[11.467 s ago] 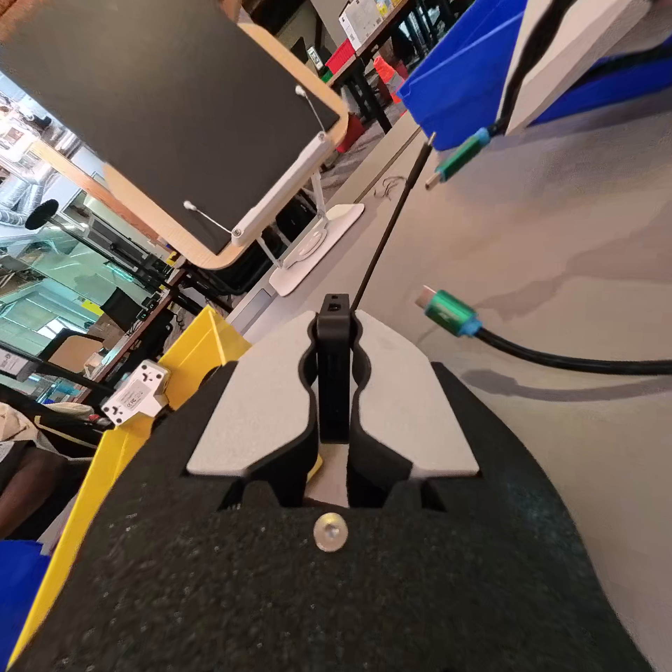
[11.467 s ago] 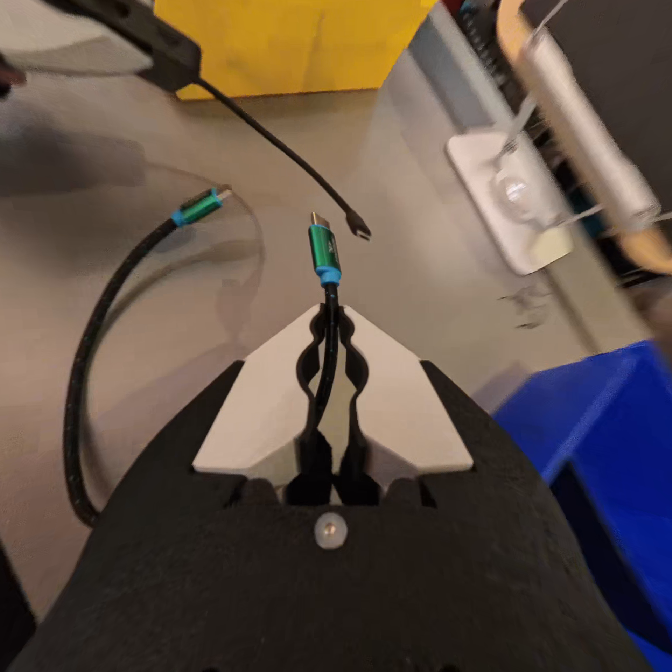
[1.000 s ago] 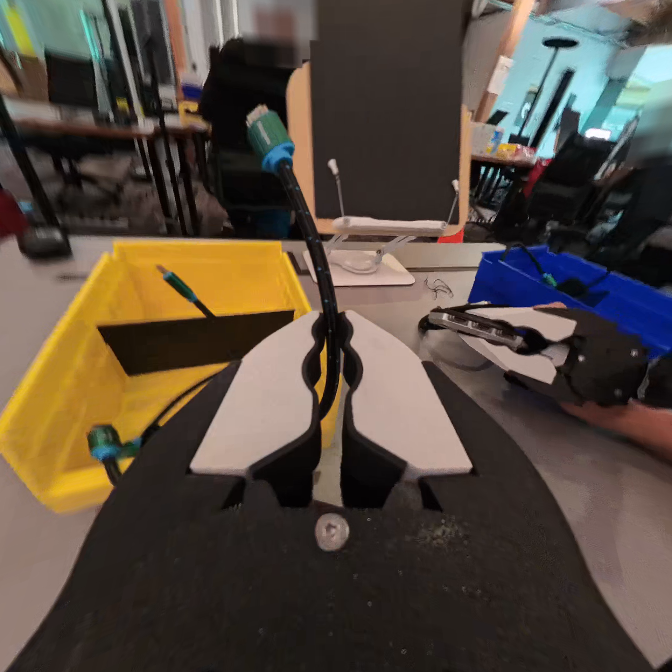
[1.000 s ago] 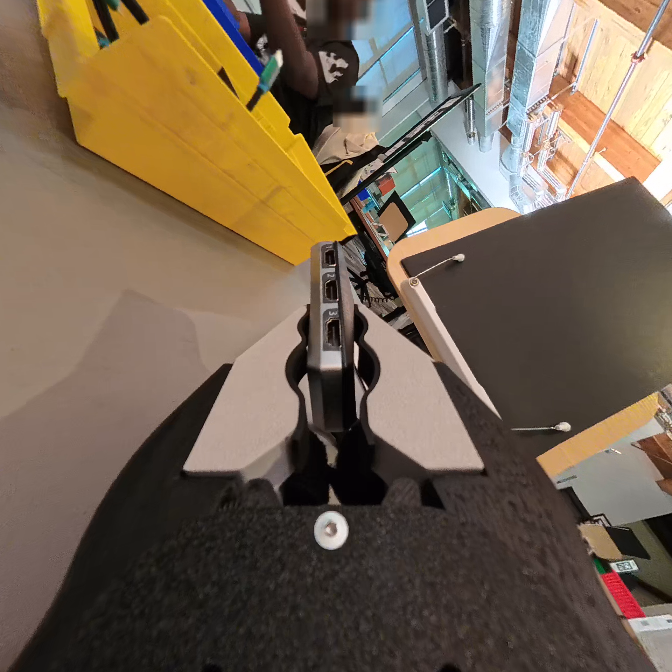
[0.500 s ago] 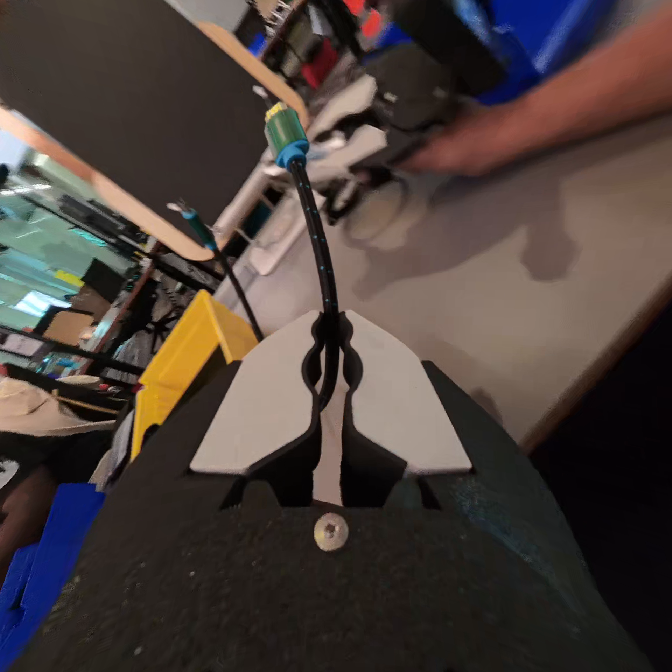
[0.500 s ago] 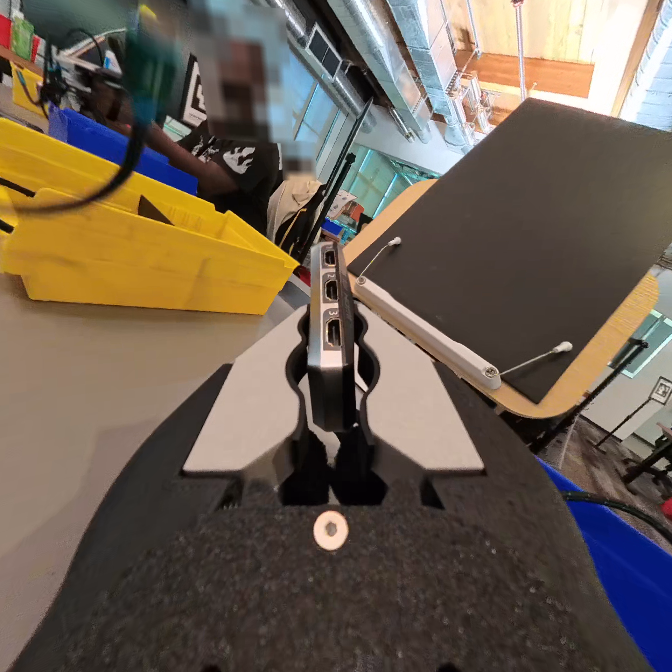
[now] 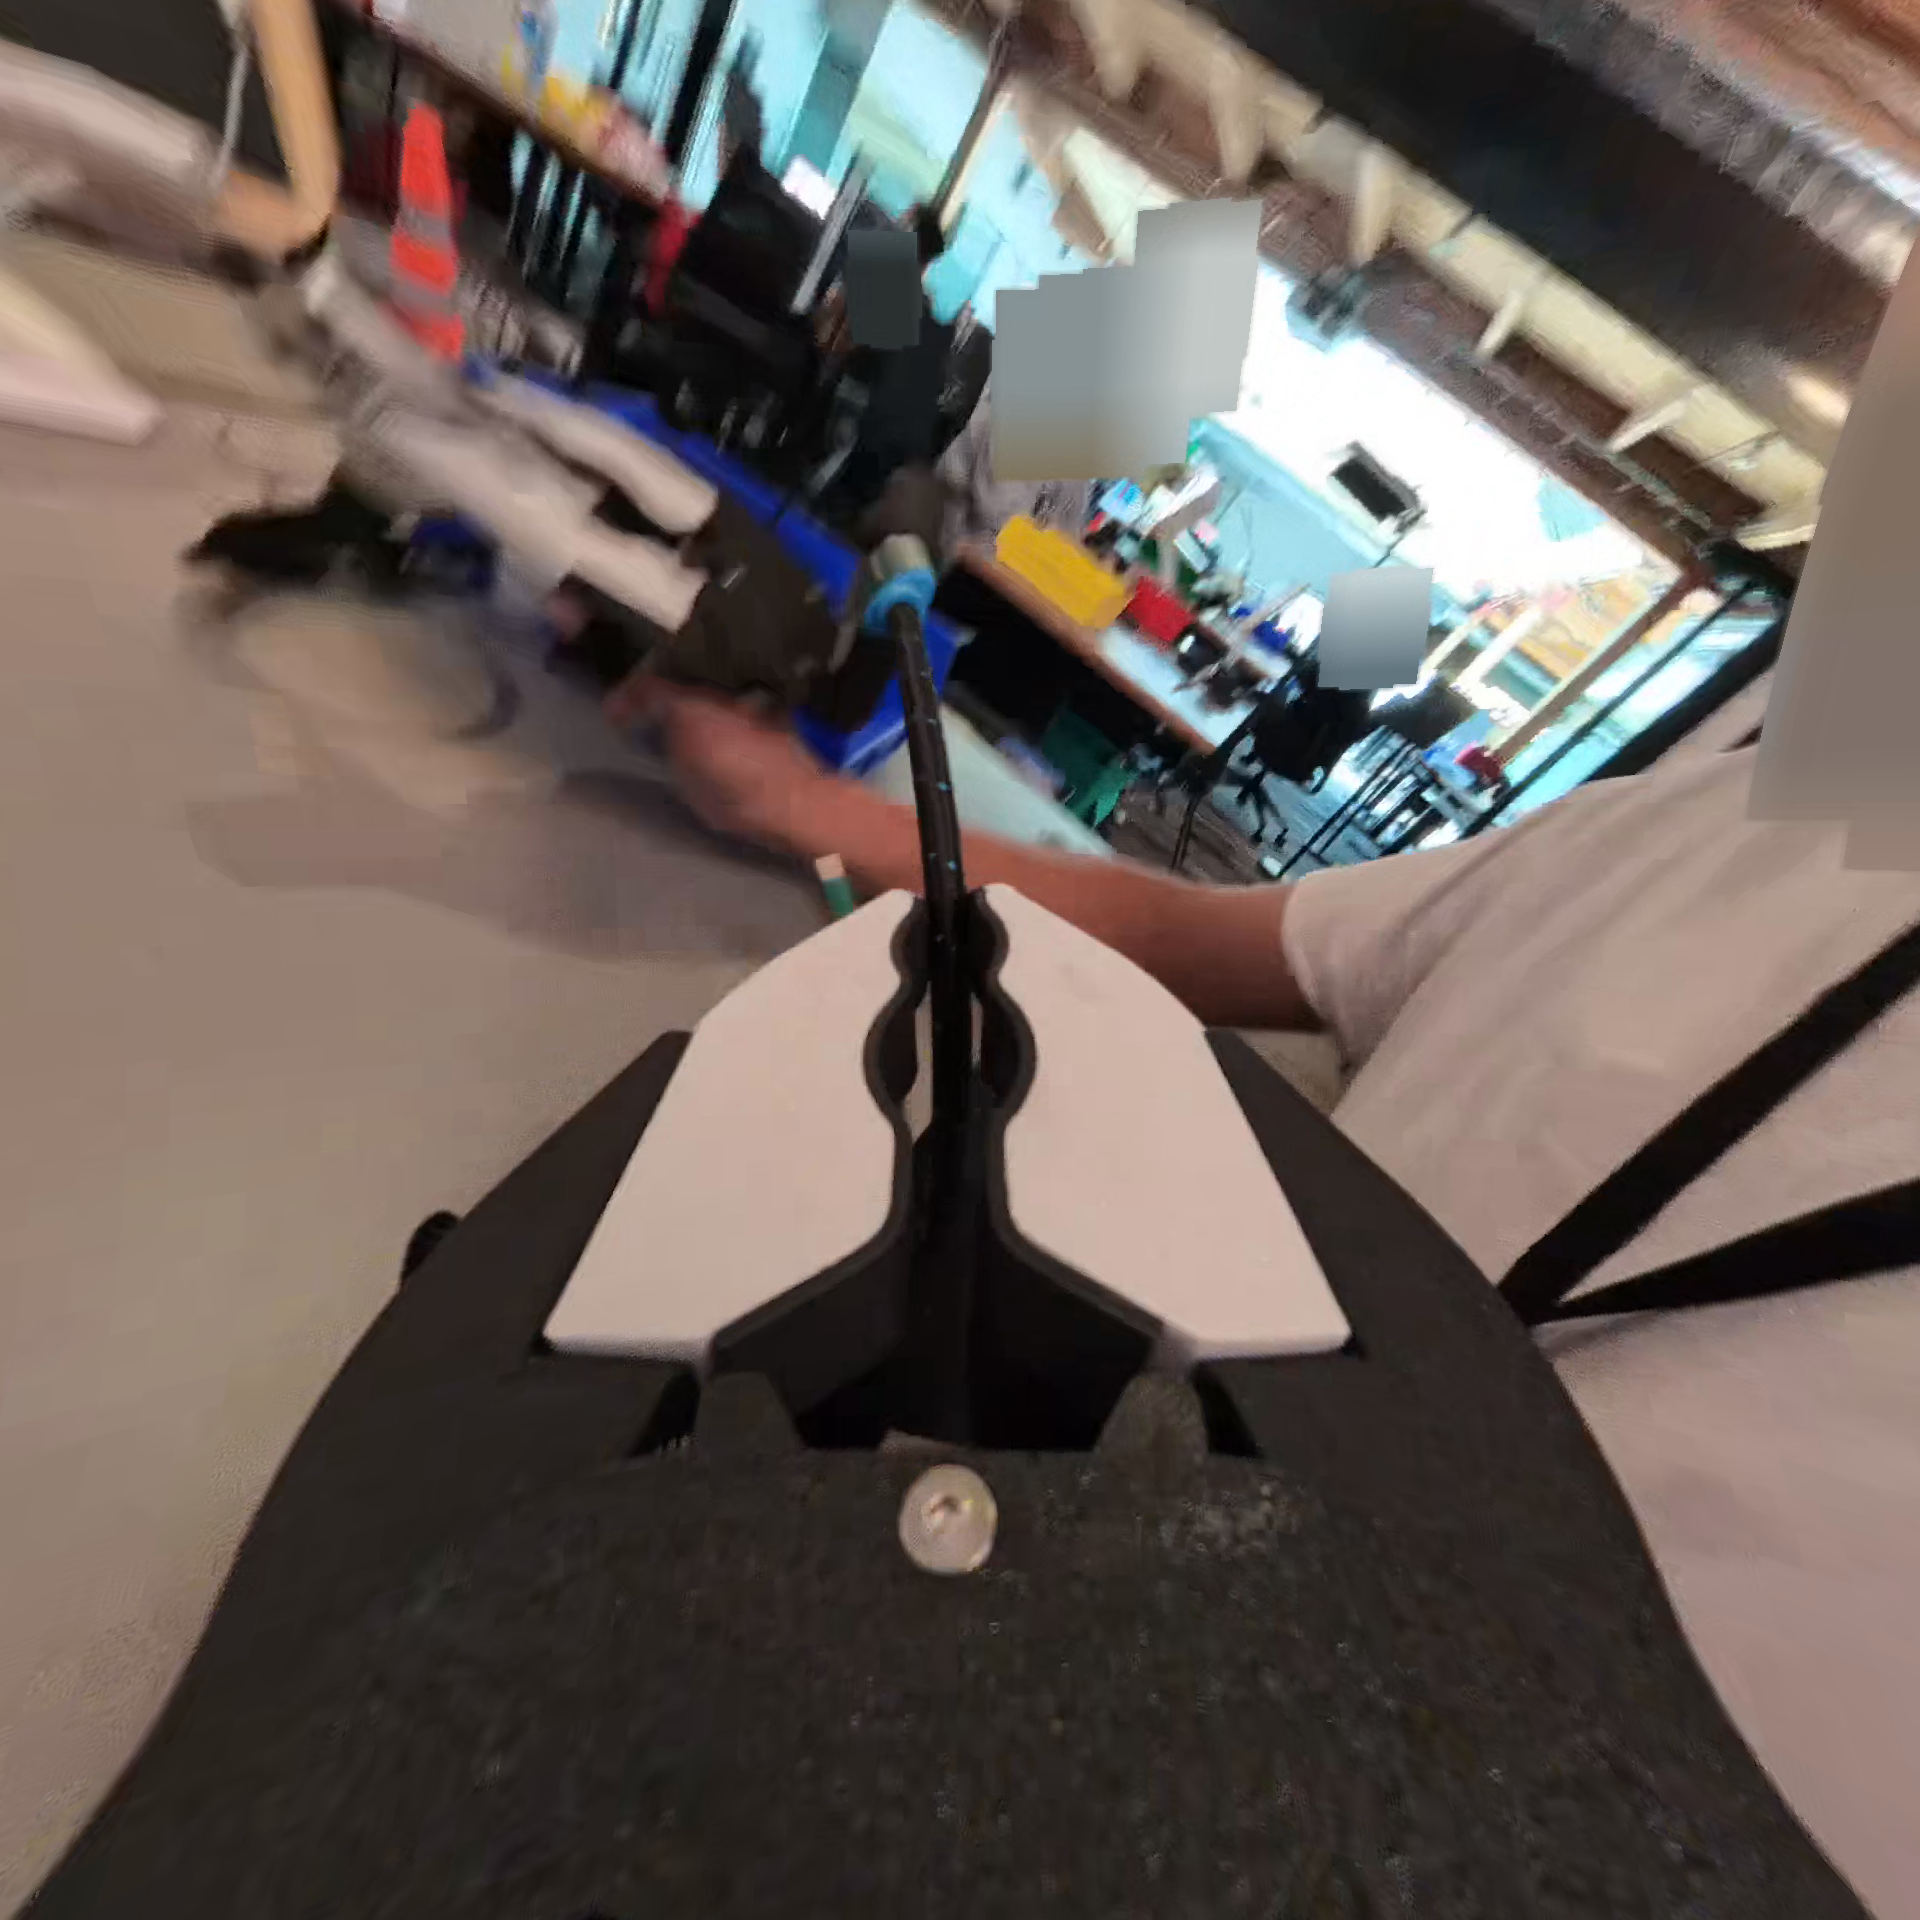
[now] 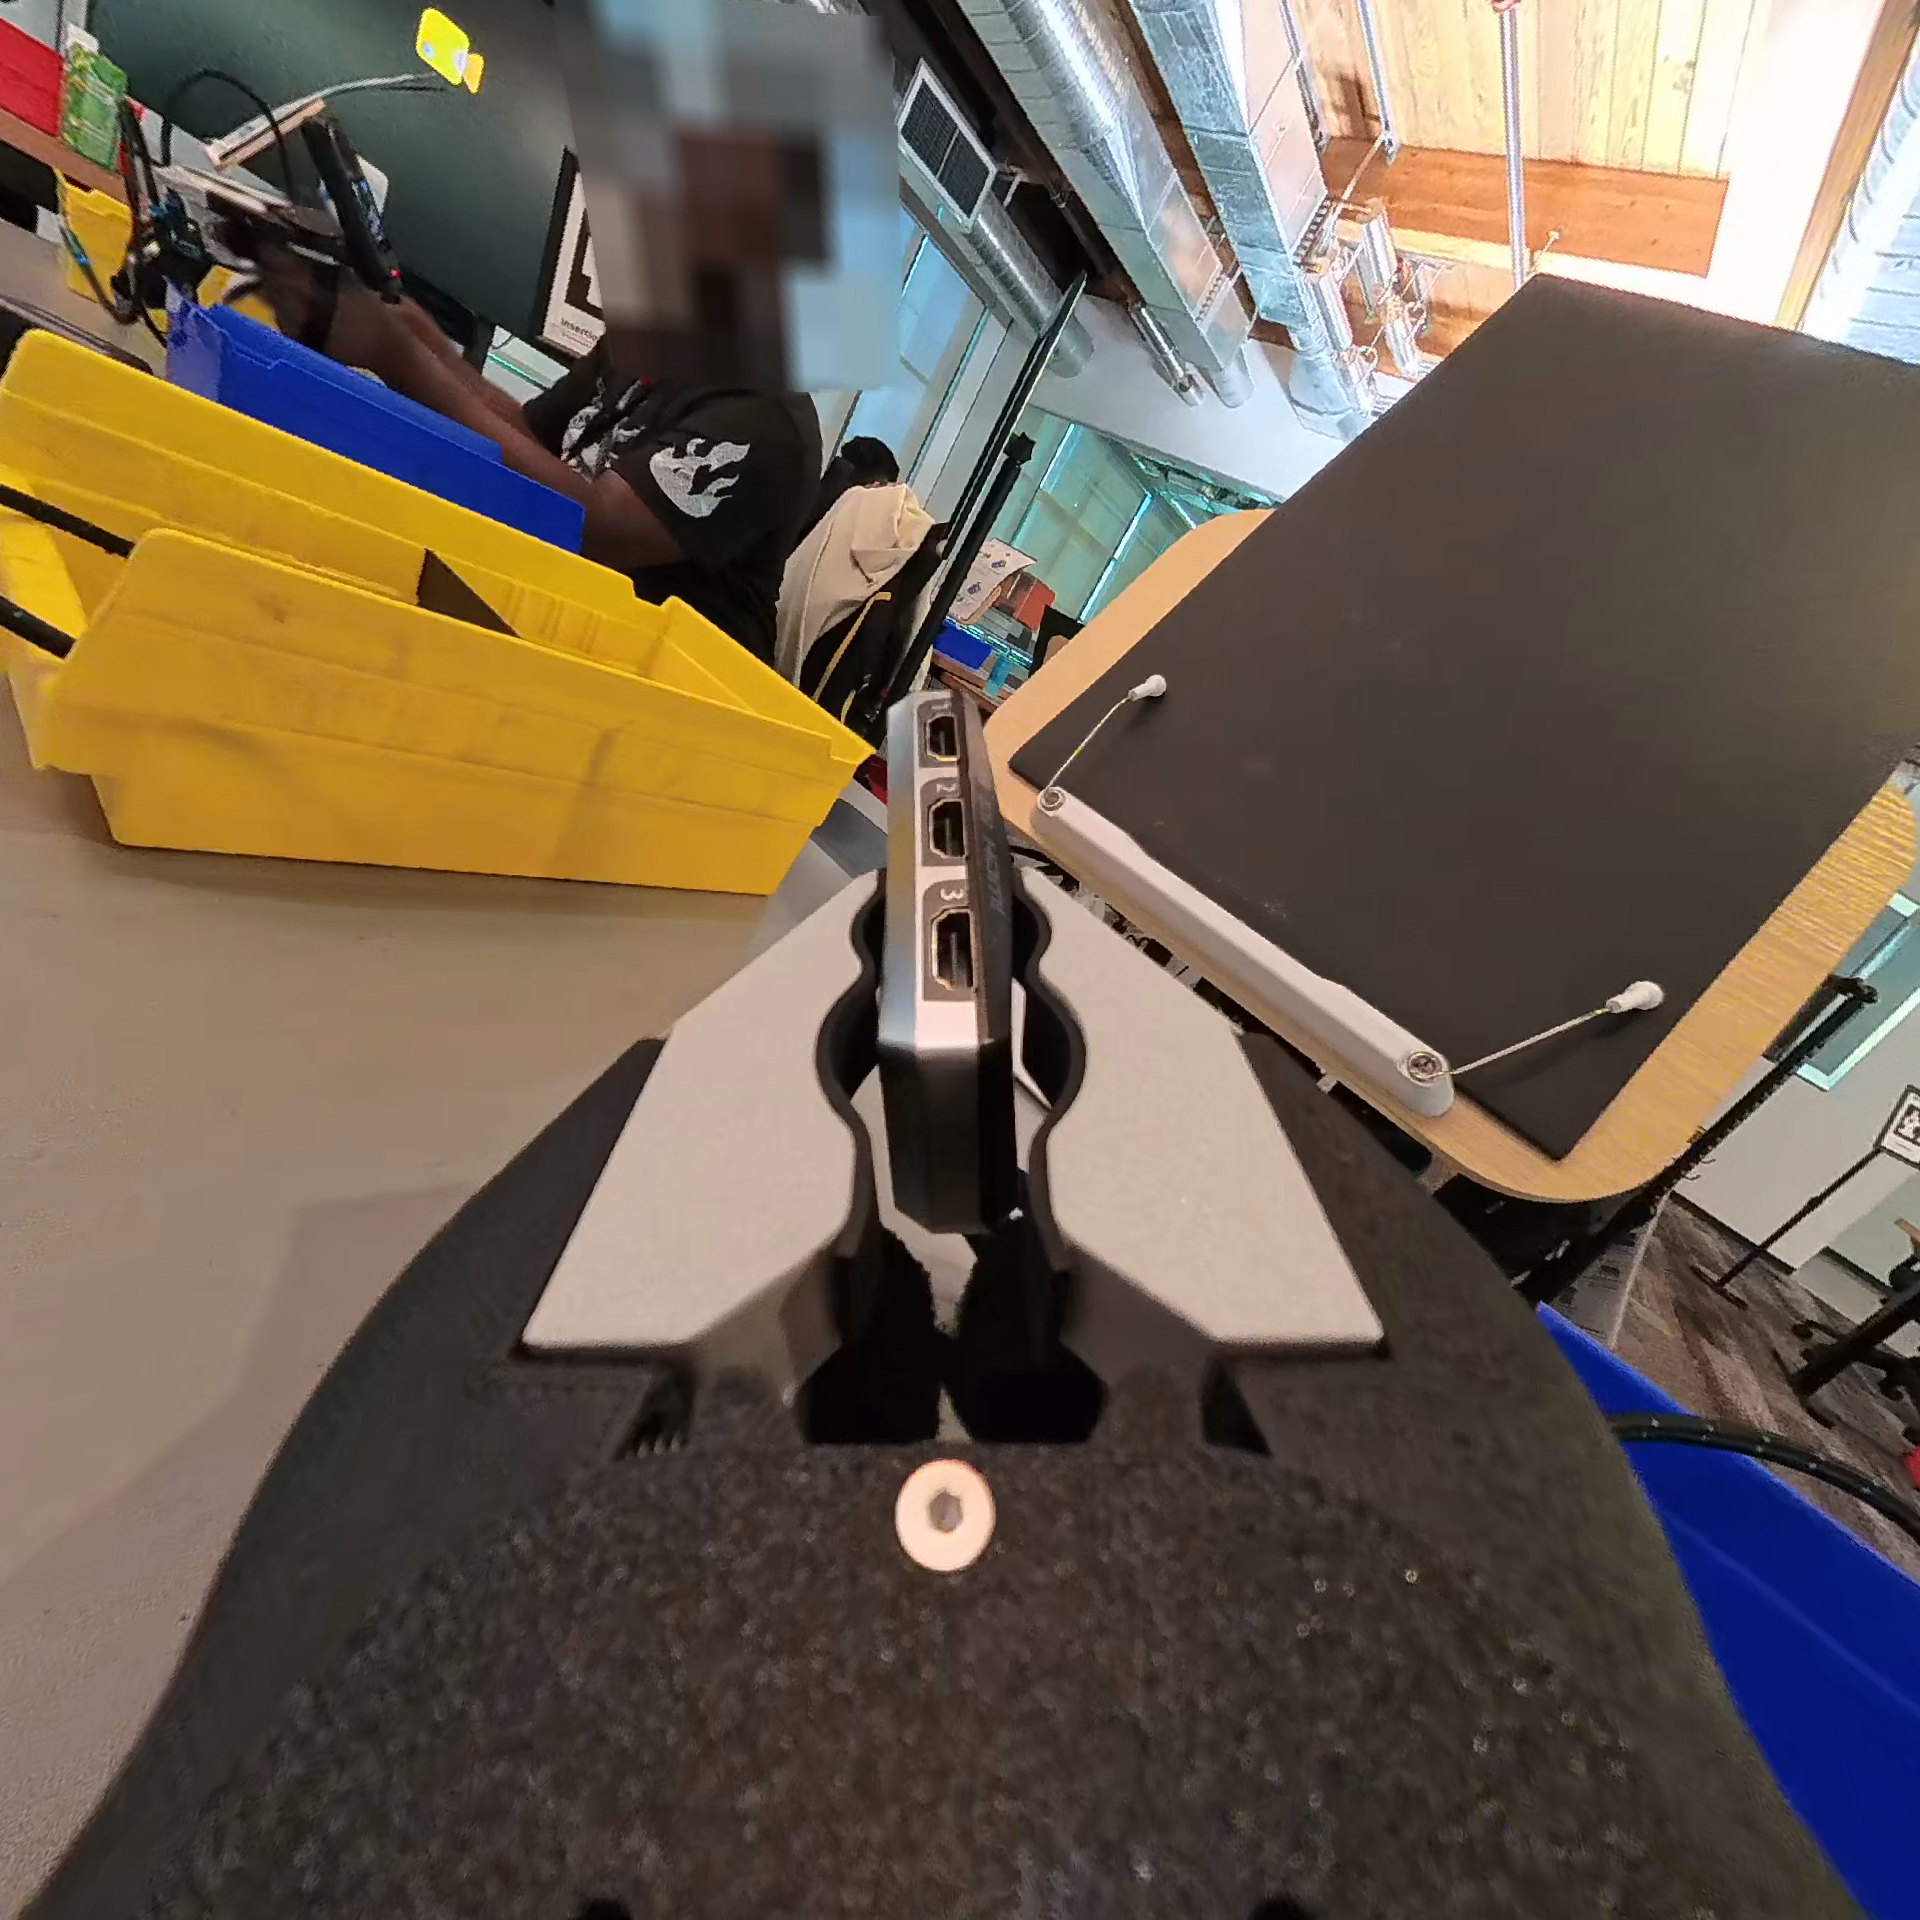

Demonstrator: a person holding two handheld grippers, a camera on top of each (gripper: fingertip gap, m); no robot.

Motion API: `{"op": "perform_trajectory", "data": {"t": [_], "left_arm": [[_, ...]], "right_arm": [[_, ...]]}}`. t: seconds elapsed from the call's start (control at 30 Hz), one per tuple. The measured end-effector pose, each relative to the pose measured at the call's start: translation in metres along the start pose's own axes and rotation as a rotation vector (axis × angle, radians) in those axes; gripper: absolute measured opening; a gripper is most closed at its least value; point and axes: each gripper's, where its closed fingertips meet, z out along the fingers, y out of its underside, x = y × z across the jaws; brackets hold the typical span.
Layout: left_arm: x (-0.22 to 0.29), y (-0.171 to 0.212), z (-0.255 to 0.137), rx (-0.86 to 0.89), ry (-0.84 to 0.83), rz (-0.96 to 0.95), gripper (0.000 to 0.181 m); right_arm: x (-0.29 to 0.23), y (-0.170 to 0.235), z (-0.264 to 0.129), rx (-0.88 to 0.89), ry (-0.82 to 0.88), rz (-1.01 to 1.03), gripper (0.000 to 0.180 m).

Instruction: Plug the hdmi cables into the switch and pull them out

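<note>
Cable (image 7: 932, 790) is sticking up from my left gripper (image 7: 948, 904), which is pinching it; my right gripper (image 8: 940, 894) is clamping the switch (image 8: 940, 966) edge-up above the table (image 8: 312, 1018).

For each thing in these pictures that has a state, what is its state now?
left tool: shut on the cable.
cable: gripped, plug end free in the air, not plugged in.
right tool: shut on the switch.
switch: held on edge; three visible ports all empty.
yellow bin: open-topped, on the table.
</note>
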Motion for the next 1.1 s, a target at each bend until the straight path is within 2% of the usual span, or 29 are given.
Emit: {"op": "perform_trajectory", "data": {"t": [0.13, 0.3, 0.4, 0.57, 0.7, 0.83, 0.97, 1.03, 1.1], "left_arm": [[-0.085, 0.023, -0.018, -0.122, -0.267, -0.029, 0.007], [-0.167, 0.051, -0.036, -0.356, -0.666, 0.245, 0.006], [-0.188, 0.065, -0.043, -0.482, -0.804, 0.365, 0.007], [-0.178, 0.045, -0.045, -0.413, -0.869, 0.498, 0.023], [-0.131, 0.044, -0.017, -0.303, -0.719, 0.341, 0.033], [-0.077, 0.071, 0.036, -0.251, -0.596, 0.184, 0.045], [-0.071, 0.094, 0.071, -0.239, -0.665, 0.133, 0.052], [-0.077, 0.107, 0.081, -0.274, -0.72, 0.077, 0.062], [-0.082, 0.117, 0.085, -0.307, -0.793, 0.05, 0.064]], "right_arm": [[-0.007, 0.001, 0.001, -0.012, -0.016, -0.027, 0.021], [-0.011, 0.003, 0.002, -0.019, -0.029, -0.044, 0.021], [-0.011, 0.005, 0.003, -0.025, -0.032, -0.048, 0.021], [-0.013, 0.008, 0.004, -0.033, -0.039, -0.054, 0.021], [-0.014, 0.009, 0.005, -0.039, -0.041, -0.063, 0.021], [-0.014, 0.01, 0.005, -0.04, -0.041, -0.056, 0.021], [-0.016, 0.011, 0.006, -0.048, -0.047, -0.058, 0.021], [-0.017, 0.011, 0.005, -0.051, -0.047, -0.062, 0.021], [-0.016, 0.01, 0.005, -0.051, -0.046, -0.06, 0.021]]}}
